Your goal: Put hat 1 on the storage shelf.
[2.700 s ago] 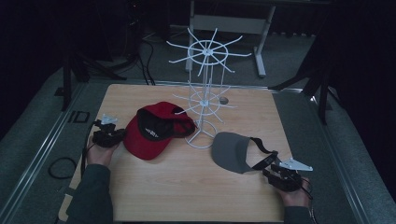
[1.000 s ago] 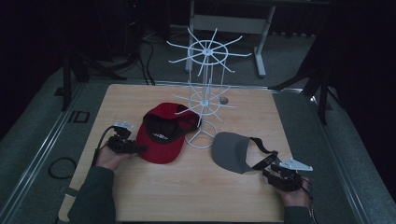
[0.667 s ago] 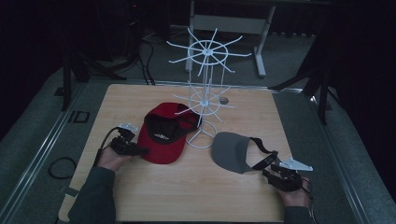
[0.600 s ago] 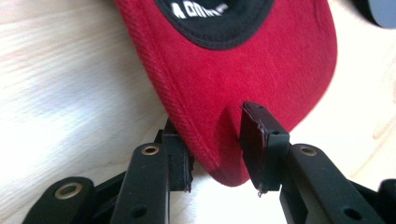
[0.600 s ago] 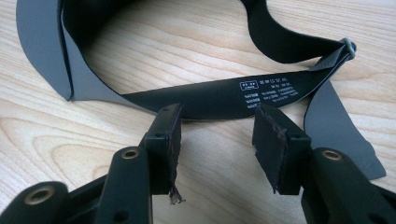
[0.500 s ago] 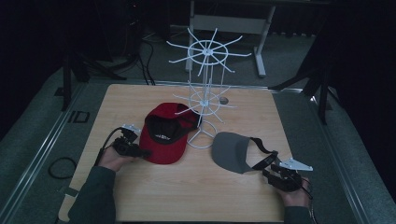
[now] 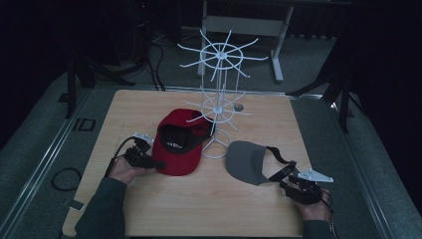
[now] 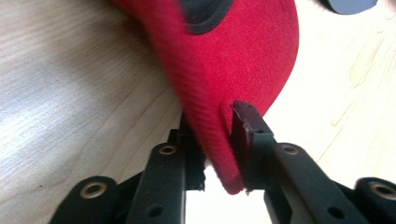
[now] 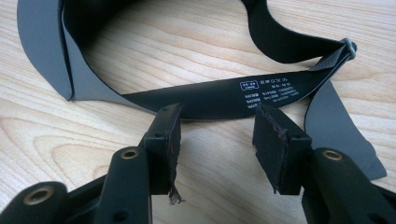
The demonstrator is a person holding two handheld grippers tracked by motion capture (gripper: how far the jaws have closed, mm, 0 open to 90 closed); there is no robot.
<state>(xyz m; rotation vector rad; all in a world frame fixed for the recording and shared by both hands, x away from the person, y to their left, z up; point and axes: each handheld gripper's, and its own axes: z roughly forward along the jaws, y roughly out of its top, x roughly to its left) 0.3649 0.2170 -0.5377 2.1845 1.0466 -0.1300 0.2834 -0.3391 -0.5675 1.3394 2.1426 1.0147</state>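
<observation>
A red cap (image 7: pixel 176 147) lies open side up on the wooden table (image 7: pixel 209 214), left of centre. My left gripper (image 7: pixel 158 163) is at its near-left edge. In the left gripper view the jaws have just been closing and now pinch the brim of the red cap (image 8: pixel 233 60) in the left gripper (image 8: pixel 217 126). A grey visor (image 7: pixel 246 162) with a black strap lies to the right. My right gripper (image 7: pixel 288 179) rests just behind that strap. In the right gripper view the right gripper (image 9: pixel 217 126) stands open, the strap (image 9: pixel 219 100) just beyond its tips.
A white wire display rack (image 7: pixel 219 99) with radiating arms stands behind the cap and the visor, its ring base (image 7: pixel 219 144) between them. A small round object (image 7: pixel 238 107) lies by the rack. Grey carpet and cables surround the table; bare wood lies along the near edge.
My left gripper has moved right up to the red cap, and its jaws have closed onto the brim. The cap sits slightly further right than at first. The right gripper and the visor stayed put.
</observation>
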